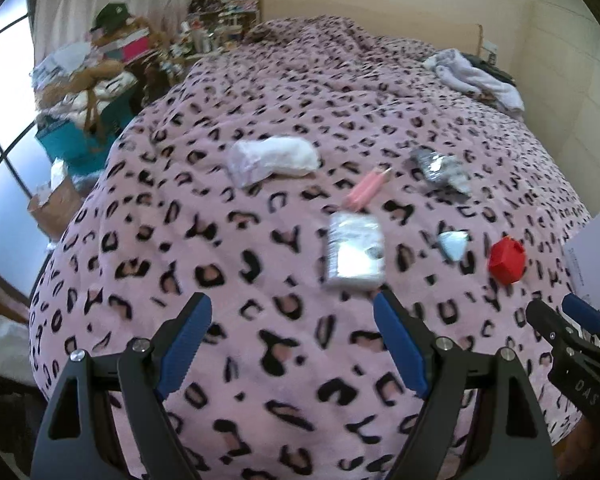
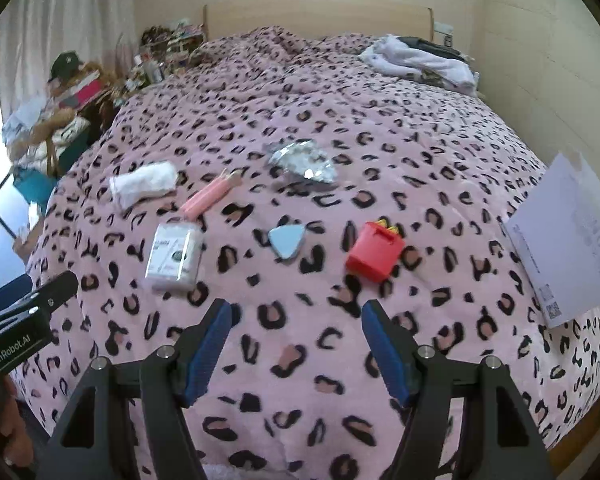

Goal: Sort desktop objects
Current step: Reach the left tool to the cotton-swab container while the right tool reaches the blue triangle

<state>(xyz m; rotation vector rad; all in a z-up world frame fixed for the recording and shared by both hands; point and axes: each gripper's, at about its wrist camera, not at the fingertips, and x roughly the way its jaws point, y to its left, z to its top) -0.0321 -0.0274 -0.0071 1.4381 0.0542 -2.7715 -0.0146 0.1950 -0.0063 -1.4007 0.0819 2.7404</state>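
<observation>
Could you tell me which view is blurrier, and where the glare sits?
Left wrist view: smeared; the white packet and red box look soft, and the window at left is blown out. Right wrist view: sharper; print on the packet shows.

The left tool (image 1: 292, 318), at the bottom of the left wrist view, has black angular metal arms with triangular cut-outs, round silver screws at the pivots and ribbed blue pads (image 1: 188, 344) on its two fingers. The right tool (image 2: 296, 326) is built the same. At the lower left of the right wrist view, the other tool's black body bears white lettering, "GenRobot.AI".
</observation>
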